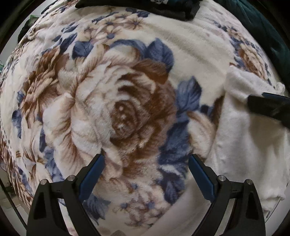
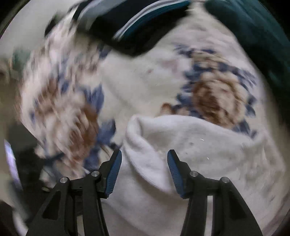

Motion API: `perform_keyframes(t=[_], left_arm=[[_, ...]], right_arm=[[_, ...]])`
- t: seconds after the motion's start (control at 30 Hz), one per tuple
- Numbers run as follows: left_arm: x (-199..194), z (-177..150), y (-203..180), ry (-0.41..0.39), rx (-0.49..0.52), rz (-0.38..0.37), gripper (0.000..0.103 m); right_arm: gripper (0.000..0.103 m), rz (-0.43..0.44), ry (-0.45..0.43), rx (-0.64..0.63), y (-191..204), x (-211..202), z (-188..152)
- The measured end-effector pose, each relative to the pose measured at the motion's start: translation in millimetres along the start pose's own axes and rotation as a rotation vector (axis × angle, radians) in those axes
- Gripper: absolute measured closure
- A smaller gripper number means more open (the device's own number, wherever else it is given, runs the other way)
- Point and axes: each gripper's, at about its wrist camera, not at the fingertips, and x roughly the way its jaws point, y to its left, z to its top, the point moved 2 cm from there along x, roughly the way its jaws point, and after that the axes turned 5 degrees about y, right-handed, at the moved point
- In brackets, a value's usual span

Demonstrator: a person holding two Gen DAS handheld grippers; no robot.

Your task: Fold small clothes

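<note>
A small white garment (image 1: 250,138) lies at the right of the floral blanket (image 1: 116,101). My left gripper (image 1: 146,174) is open and empty above the blanket's big brown rose, left of the garment. In the left wrist view the right gripper (image 1: 268,105) reaches onto the garment's upper edge. In the right wrist view, which is motion-blurred, my right gripper (image 2: 144,168) stands open over a rolled fold of the white garment (image 2: 190,145), with cloth between the fingers but not clamped.
Dark folded clothes (image 1: 163,9) lie at the far edge of the blanket, and they also show in the right wrist view (image 2: 137,23). A dark teal cloth (image 2: 257,36) lies at the far right. The blanket's edge drops off at the left.
</note>
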Motion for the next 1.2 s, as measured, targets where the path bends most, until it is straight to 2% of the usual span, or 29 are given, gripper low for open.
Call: perform_keyframes(t=[0.07,0.1,0.2,0.23,0.3,0.33,0.4,0.47,0.5,0.57,0.6,0.63,0.7,0.73,0.77,0.8,0.87,0.93,0.97,1.0,1.03,1.1,1.13,1.17,1.2], left_arm=[[2,-5,5,0.006,0.004,0.001,0.009],[3,-5,5,0.004,0.004,0.001,0.009],[6,-2,3,-0.006,0.010,-0.004,0.009],[4,0,3,-0.009,0.013,-0.006,0.009],[1,3,0,-0.012,0.016,-0.013,0.009],[-1,5,-2,-0.011,0.016,-0.019,0.009],[-4,5,-4,-0.013,0.020,-0.026,0.009],[-8,8,-8,-0.022,0.028,-0.028,0.009],[-10,10,-10,-0.026,0.031,-0.029,0.009],[-11,12,-13,-0.037,0.043,-0.022,0.009],[-11,13,-15,-0.044,0.053,-0.012,0.009],[-10,14,-17,-0.047,0.059,-0.005,0.009],[-9,17,-18,-0.047,0.062,0.006,0.009],[-8,17,-17,-0.043,0.060,0.009,0.009],[-8,18,-16,-0.042,0.058,0.008,0.009],[-7,18,-16,-0.042,0.055,0.008,0.009],[-6,17,-16,-0.044,0.058,0.012,0.009],[-5,12,-19,-0.045,0.057,0.009,0.009],[-6,10,-17,-0.043,0.056,0.006,0.009],[-5,9,-18,-0.038,0.056,0.003,0.009],[-6,4,-17,-0.039,0.054,0.001,0.009],[-7,1,-18,-0.042,0.052,-0.001,0.009],[-7,1,-19,-0.047,0.050,0.002,0.009],[-8,1,-19,-0.053,0.048,0.006,0.009],[-8,1,-17,-0.060,0.043,0.014,0.009]], right_arm=[[0.049,-0.101,0.018,-0.032,3,18,7],[0.049,-0.125,0.002,0.028,-8,23,13],[0.049,-0.048,-0.072,0.352,-65,17,23],[0.050,-0.043,-0.090,0.413,-75,13,21],[0.051,-0.088,-0.133,0.478,-86,-1,15],[0.051,-0.083,-0.147,0.487,-89,-7,12],[0.051,0.015,-0.167,0.509,-93,-19,6],[0.050,0.082,-0.173,0.508,-94,-29,-1],[0.050,0.148,-0.164,0.474,-86,-33,-2],[0.050,0.246,-0.117,0.378,-57,-26,2],[0.050,0.260,-0.086,0.320,-42,-20,4],[0.050,0.234,-0.056,0.264,-35,-14,9],[0.050,0.080,-0.028,0.126,-10,4,28],[0.053,0.040,-0.017,0.082,-3,11,37],[0.075,0.010,-0.008,0.066,-1,18,43],[0.088,0.011,-0.008,0.083,-4,25,51],[0.103,0.078,-0.030,0.219,-26,30,62],[0.103,0.152,-0.063,0.428,-62,27,64],[0.103,0.233,-0.073,0.552,-82,26,59],[0.103,0.274,-0.077,0.608,-92,26,56],[0.103,0.328,-0.088,0.660,-101,21,51],[0.098,0.380,-0.116,0.612,-97,6,46],[0.082,0.342,-0.118,0.533,-84,-3,48],[0.055,0.308,-0.119,0.449,-71,-10,49],[0.045,0.271,-0.106,0.350,-51,-12,52]])
